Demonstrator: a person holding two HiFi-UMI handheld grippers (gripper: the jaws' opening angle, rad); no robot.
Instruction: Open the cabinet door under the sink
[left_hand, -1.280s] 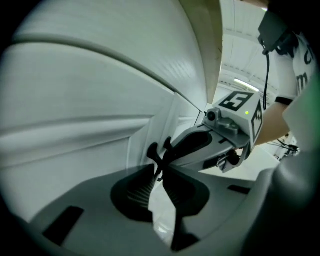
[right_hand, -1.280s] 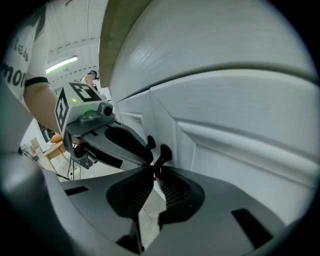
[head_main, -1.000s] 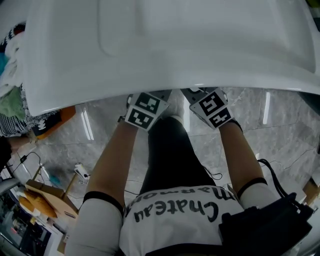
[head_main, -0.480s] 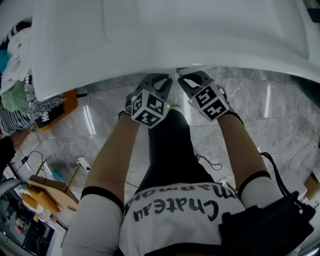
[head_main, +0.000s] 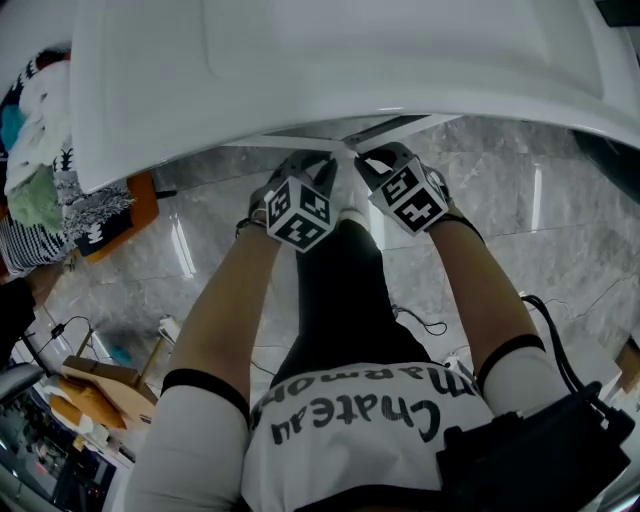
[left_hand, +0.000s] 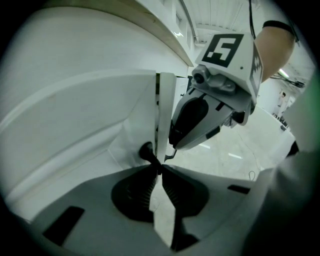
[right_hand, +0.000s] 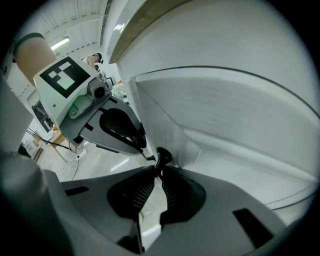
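Cabinet doors (left_hand: 90, 115), two, left gripper (left_hand: 159, 167), right gripper (right_hand: 158, 172) each pinching one knob (right_hand: 163, 155)

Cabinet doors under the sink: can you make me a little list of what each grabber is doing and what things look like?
sink: white, hangs over both grippers
left gripper: jaws pinched on the left knob, small and dark
right gripper: jaws pinched on the right knob, small and dark
left door: white, looks a little ajar
right door: white, looks a little ajar
grippers together: side by side, close at the middle
floor: grey marble tiles
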